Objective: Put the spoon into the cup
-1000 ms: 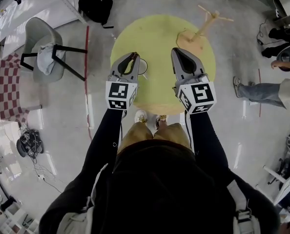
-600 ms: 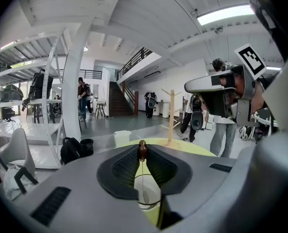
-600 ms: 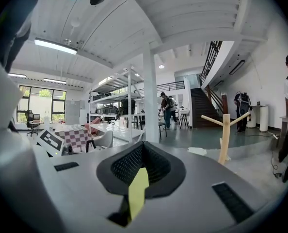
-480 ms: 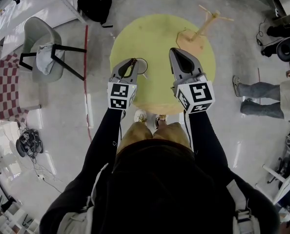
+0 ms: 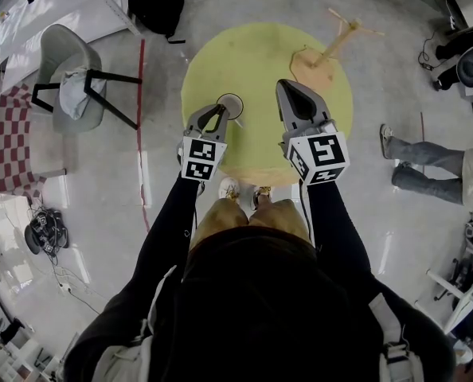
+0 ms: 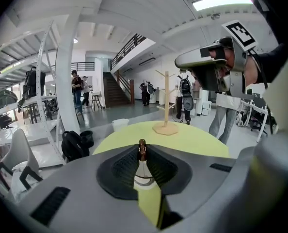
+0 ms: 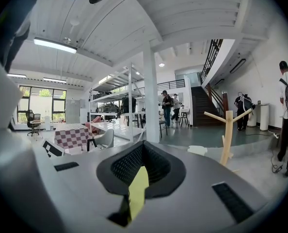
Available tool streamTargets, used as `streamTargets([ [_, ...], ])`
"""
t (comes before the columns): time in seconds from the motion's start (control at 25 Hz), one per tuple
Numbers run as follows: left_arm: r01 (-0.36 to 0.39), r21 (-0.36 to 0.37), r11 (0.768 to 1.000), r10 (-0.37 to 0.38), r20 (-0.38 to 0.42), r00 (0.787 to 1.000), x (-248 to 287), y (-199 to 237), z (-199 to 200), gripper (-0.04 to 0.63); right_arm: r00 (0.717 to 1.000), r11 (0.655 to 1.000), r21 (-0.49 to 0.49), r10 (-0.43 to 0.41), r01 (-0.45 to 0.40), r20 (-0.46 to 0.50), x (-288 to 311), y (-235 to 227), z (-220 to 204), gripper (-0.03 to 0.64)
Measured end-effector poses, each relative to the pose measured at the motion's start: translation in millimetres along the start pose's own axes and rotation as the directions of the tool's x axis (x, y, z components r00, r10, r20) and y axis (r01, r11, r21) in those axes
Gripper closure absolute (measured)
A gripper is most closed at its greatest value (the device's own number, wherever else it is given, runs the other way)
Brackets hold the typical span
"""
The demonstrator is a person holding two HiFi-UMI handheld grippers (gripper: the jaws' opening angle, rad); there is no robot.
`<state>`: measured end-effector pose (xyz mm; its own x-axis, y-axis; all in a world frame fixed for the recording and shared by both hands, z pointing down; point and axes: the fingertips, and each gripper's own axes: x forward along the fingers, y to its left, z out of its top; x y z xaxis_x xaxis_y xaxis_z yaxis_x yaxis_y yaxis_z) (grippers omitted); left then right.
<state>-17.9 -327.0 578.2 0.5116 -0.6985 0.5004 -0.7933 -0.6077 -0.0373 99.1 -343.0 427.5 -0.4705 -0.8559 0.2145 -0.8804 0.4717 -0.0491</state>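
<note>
Here left gripper (image 5: 215, 111) narrow — pinching spoon (image 6: 142, 149) handle at cup (image 5: 230, 104); right gripper (image 5: 288, 87) — jaws together, empty.

Your left gripper (image 5: 217, 111): matt grey plastic, black ribbed pads (image 6: 122, 166) on a glossy dark-brown spoon (image 6: 142, 150) (wood, by the look). Table (image 5: 260, 62): smooth matt yellow. Stand (image 5: 332, 48): bare pale wood. Floor (image 5: 125, 189): polished, reflecting lights.

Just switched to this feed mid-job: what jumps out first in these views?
The round yellow table fills the head view's centre, with a wooden branched stand at its far right. Near its left edge, the left gripper clamps a spoon with a brown end, close to the cup.
</note>
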Motion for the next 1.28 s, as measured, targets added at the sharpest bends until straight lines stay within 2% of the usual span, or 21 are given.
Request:
streamTargets([
  [0.24,0.028,0.021,0.999,-0.026,-0.081,0.996,1,-10,-24,0.541,1.0,1.0,-0.002,0.0,0.0,0.001,0,4,0,0.591],
  [0.44,0.014,0.031,0.999,-0.01,-0.125,0.992,-2,-12,-35,0.541,1.0,1.0,-0.002,-0.001,0.001,0.001,-2,7,2,0.591],
  [0.68,0.022,0.034,0.999,-0.018,-0.127,0.992,-5,-14,-38,0.537,1.0,1.0,0.0,-0.001,0.001,-0.004,-4,11,0,0.591],
  [0.84,0.025,0.03,0.999,-0.022,-0.123,0.992,-7,-12,-38,0.463,1.0,1.0,-0.002,0.003,-0.003,-0.006,-4,16,-2,0.591],
  [1.0,0.015,0.028,1.0,-0.011,-0.121,0.993,-8,-8,-38,0.428,1.0,1.0,-0.005,0.004,-0.004,-0.005,-4,18,-2,0.591],
  [1.28,0.004,0.019,1.0,-0.001,-0.111,0.994,-14,-3,-40,0.413,1.0,1.0,-0.008,0.001,-0.001,-0.002,-7,23,0,0.591],
])
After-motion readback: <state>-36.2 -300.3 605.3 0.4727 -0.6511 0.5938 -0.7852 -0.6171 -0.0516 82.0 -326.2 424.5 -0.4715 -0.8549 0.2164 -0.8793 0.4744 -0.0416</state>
